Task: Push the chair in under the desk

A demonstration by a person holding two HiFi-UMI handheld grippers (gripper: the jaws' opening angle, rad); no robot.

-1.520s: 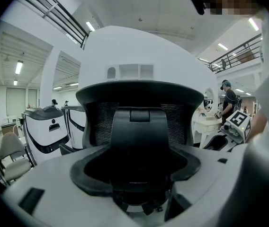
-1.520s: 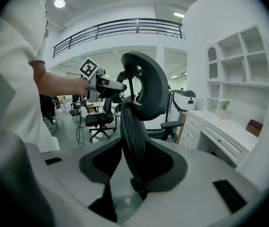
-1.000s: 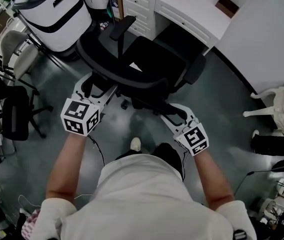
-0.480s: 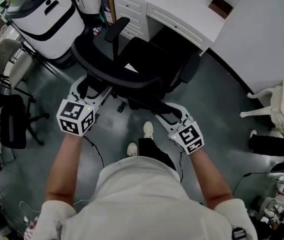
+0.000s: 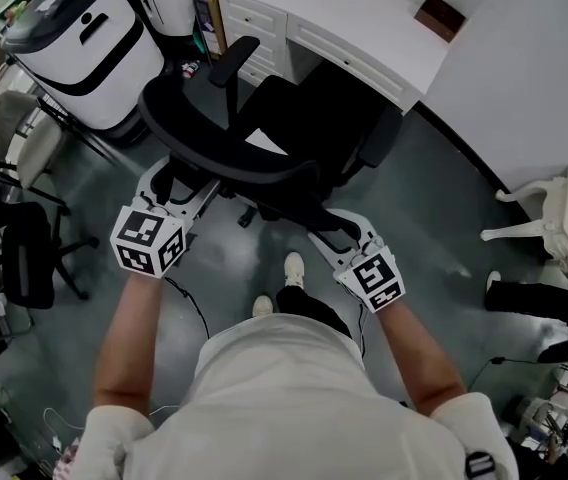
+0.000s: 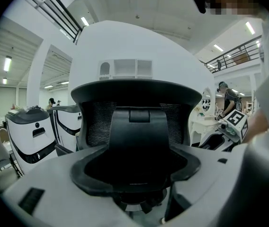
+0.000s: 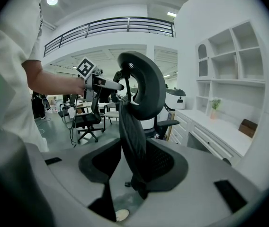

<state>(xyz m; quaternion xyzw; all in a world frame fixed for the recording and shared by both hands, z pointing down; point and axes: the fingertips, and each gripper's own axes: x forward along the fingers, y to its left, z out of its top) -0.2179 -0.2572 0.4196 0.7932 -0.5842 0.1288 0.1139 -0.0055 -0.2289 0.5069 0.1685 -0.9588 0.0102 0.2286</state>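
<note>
Chair (image 5: pixel 294 108) sits at upper centre of the head view, nearer the desk (image 5: pixel 364 28) than 1 second ago: the seat front now reaches the dark kneehole, and the right armrest (image 5: pixel 384 133) lies close to the desk edge. The person's 2 shoes (image 5: pixel 292 268) have both come forward under the backrest (image 5: pixel 224 153), so the push is under way. Most of the seat is out in the open; I judge the job part done.

Left gripper (image 5: pixel 179 183) is at the left end of the backrest rim, claw spread, and its own view looks straight at the mesh back through the gap. Right gripper (image 5: pixel 332 223) is at the right end, claw also spread, the backrest edge-on between its jaws; neither looks clamped.

Seat front points to the upper right, at the kneehole. Back-to-front axis runs lower left to upper right, roughly square to the desk edge, which runs upper left to lower right.
</note>
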